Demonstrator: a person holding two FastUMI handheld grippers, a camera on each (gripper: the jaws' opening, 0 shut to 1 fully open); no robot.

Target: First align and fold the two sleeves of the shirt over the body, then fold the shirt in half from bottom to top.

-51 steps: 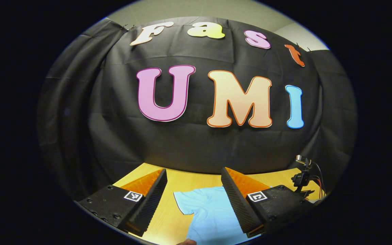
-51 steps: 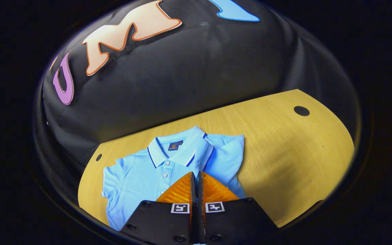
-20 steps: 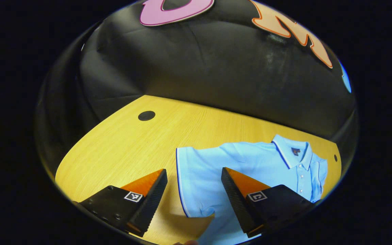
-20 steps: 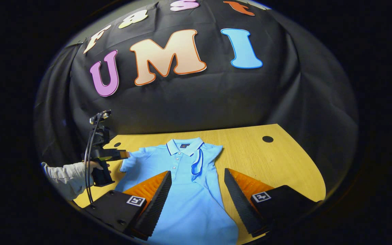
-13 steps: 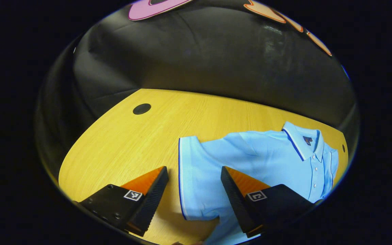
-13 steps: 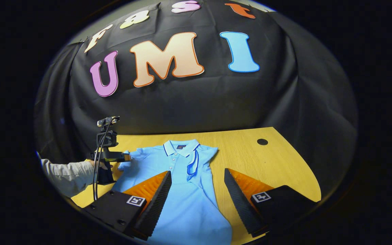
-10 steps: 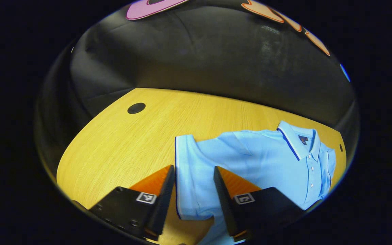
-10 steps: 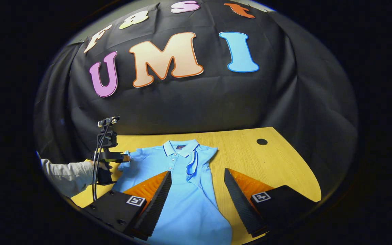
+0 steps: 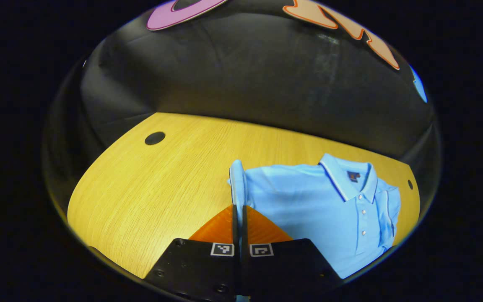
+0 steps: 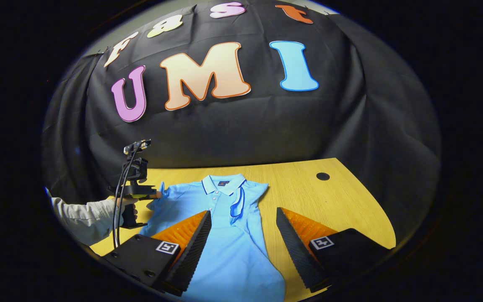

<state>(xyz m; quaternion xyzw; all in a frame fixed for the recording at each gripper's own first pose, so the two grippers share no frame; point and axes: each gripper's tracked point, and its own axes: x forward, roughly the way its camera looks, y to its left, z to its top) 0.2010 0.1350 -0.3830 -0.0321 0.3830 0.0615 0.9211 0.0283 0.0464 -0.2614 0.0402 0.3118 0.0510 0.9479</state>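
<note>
**Left sleeve pinched, right jaws waiting over the shirt**

Black cloth walled the booth behind a yellow wooden desk (image 9: pixel 141 184), on which a light blue polo shirt (image 9: pixel 308 201) lay face up, its collar toward the cloth wall.

Seen from the left gripper view, the left gripper (image 9: pixel 237 209) had its jaws closed on the edge of the shirt's left sleeve (image 9: pixel 237 180). The sleeve rose as a thin upright fold straight ahead of the jaws, gripped between them. The shirt's body and collar spread out to the right of the jaws, and a round dark hole (image 9: pixel 154 138) in the desk sat well ahead and to their left.

From the right gripper view, the right gripper (image 10: pixel 243 230) hung with its jaws spread wide and holding nothing. The shirt's lower body lay between and below the jaws, not touching them. The right sleeve (image 10: pixel 241 201) lay already folded over the chest, ahead of the jaws. Far to the left of the jaws, a person's hand (image 10: pixel 120 205) in a pale sleeve held the left gripper at the shirt's other sleeve.
</note>
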